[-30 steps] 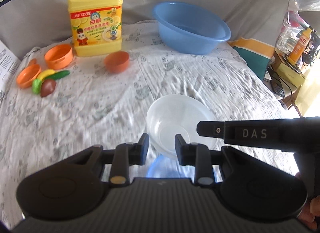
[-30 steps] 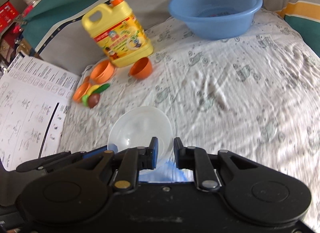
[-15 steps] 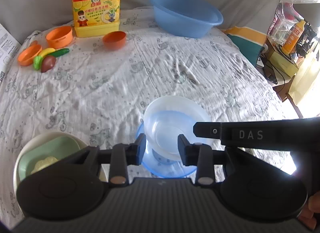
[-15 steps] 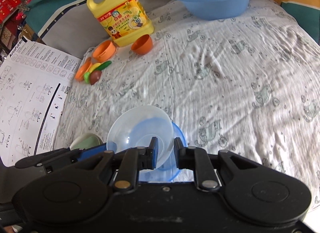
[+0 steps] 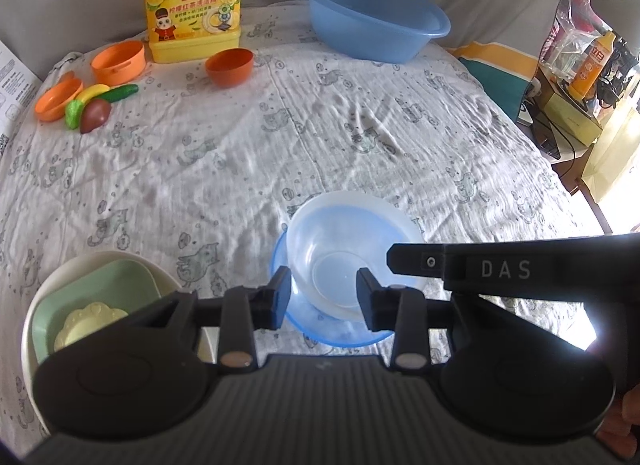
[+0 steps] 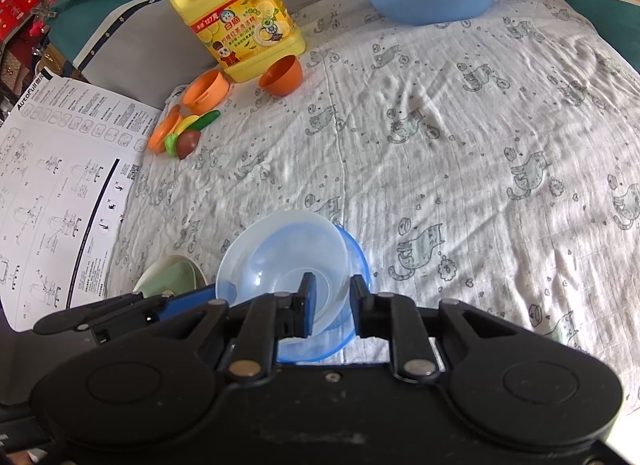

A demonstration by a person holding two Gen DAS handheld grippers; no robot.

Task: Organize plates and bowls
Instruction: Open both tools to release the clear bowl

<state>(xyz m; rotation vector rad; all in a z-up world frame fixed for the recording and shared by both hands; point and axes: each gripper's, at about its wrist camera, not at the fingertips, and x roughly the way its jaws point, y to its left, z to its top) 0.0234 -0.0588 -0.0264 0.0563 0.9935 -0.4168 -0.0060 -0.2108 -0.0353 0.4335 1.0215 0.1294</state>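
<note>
while both tongs, left (image 5: pixel 322 297) apart and right (image 6: pixel 332 305) opening around its rim, let go, the clear bowl (image 5: pixel 344 241) sits off-centre in the blue bowl (image 5: pixel 288 321) and could tip.

A: How many bowls sit at the lower centre?
B: Two: one clear bowl (image 5: pixel 348 249) nested in one blue bowl (image 5: pixel 320 331).

A: And the lower left?
B: One cream plate (image 5: pixel 100 261), one green dish (image 5: pixel 92 289) in it.

A: Orange pieces at the upper left?
B: Three: one orange cup (image 5: pixel 230 66), one orange pot (image 5: pixel 118 62), one orange lid (image 5: pixel 56 99).

A: The rest?
B: One yellow detergent jug (image 5: pixel 194 9), one blue basin (image 5: pixel 372 21), two hand-held grippers.
</note>
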